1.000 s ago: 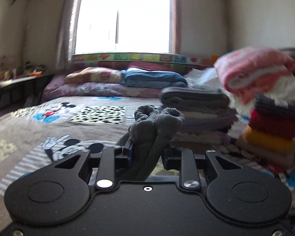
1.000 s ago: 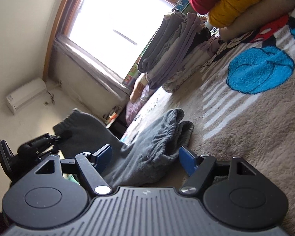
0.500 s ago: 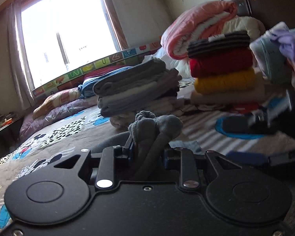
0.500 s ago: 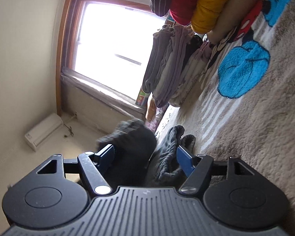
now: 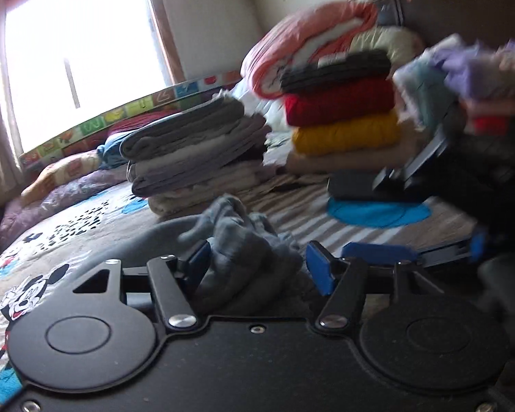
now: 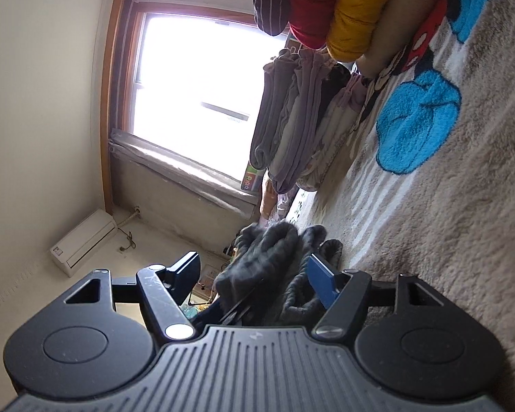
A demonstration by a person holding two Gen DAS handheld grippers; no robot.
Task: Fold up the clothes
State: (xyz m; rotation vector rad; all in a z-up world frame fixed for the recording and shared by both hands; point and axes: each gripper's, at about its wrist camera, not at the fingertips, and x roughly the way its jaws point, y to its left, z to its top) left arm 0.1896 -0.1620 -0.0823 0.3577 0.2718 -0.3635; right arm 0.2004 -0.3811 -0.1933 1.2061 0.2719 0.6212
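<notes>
The left hand-held gripper point(image 5: 257, 264) was opening, its blue pads parted around a bunched grey garment point(image 5: 243, 247) that slumped between them onto the bed point(image 5: 68, 237), the right pad clear of the cloth. The right hand-held gripper point(image 6: 254, 274) stood fairly wide, the same grey fabric lying between its fingers without being pinched. Beyond the garment, toward the far edge of the bed, sat a folded grey stack point(image 5: 195, 151) and a red-and-yellow pile point(image 5: 343, 120).
</notes>
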